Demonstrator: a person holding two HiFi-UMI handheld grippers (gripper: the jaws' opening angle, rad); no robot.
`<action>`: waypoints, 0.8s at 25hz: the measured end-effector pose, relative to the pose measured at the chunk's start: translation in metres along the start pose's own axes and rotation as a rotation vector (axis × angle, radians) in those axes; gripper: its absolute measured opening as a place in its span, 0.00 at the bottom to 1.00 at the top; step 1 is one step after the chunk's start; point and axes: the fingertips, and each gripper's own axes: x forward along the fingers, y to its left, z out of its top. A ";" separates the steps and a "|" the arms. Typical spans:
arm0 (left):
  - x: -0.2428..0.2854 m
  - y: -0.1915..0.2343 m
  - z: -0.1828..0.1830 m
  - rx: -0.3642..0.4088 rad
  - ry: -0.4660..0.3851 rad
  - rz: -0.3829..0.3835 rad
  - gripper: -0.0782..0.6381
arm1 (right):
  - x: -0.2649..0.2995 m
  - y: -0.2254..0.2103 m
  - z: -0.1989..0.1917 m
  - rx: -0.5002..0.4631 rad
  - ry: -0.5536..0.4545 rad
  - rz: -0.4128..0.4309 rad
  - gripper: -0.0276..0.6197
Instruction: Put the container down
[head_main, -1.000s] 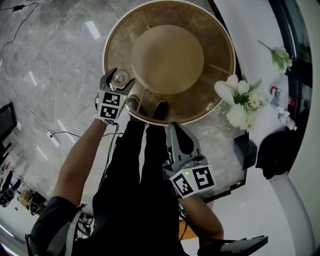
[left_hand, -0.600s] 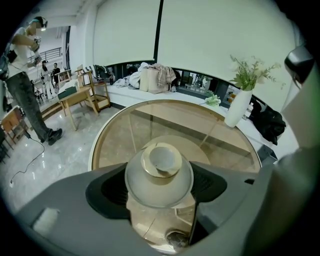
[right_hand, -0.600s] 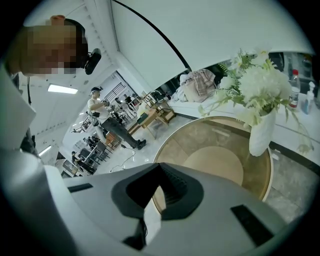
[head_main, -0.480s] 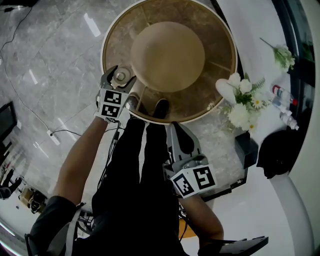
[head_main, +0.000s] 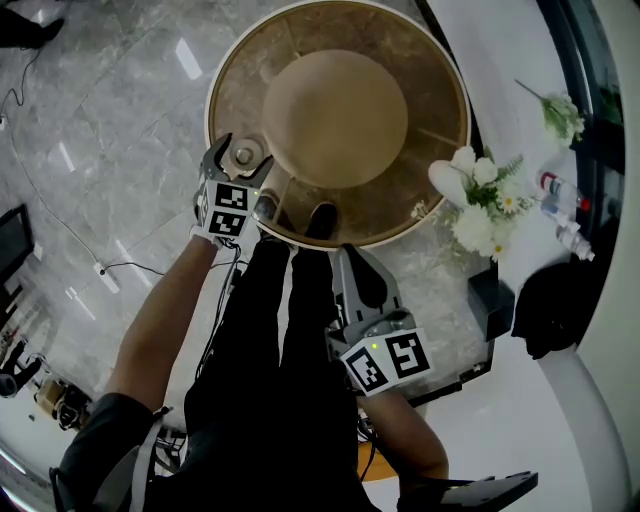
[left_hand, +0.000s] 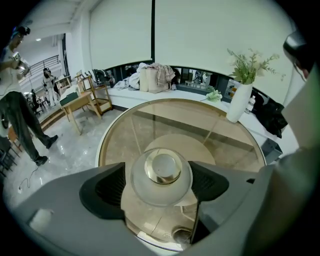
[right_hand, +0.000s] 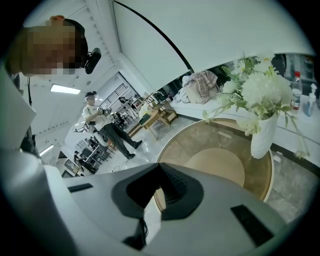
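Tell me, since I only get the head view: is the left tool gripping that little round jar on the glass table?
Observer: No. In the left gripper view the left tool has just been opening its jaws. A gap shows between one pad and the frosted round jar with a gold lid, which stands on the round tinted glass table.
Operator: Is the right tool carrying anything?
Observer: No. The right gripper view shows the right tool with its jaws together and nothing between them.
Operator: Is anyone else nearby?
Observer: Yes, a person in a white top and dark trousers stands off to the left, beyond the table.
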 end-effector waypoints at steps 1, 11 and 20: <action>-0.004 0.001 0.002 -0.010 -0.005 0.003 0.63 | 0.000 0.002 0.001 -0.003 0.000 0.004 0.05; -0.093 0.004 0.032 -0.091 -0.111 0.024 0.63 | -0.009 0.041 0.038 -0.054 -0.063 0.043 0.05; -0.199 -0.013 0.079 -0.231 -0.245 -0.024 0.63 | -0.040 0.067 0.055 -0.099 -0.103 0.060 0.05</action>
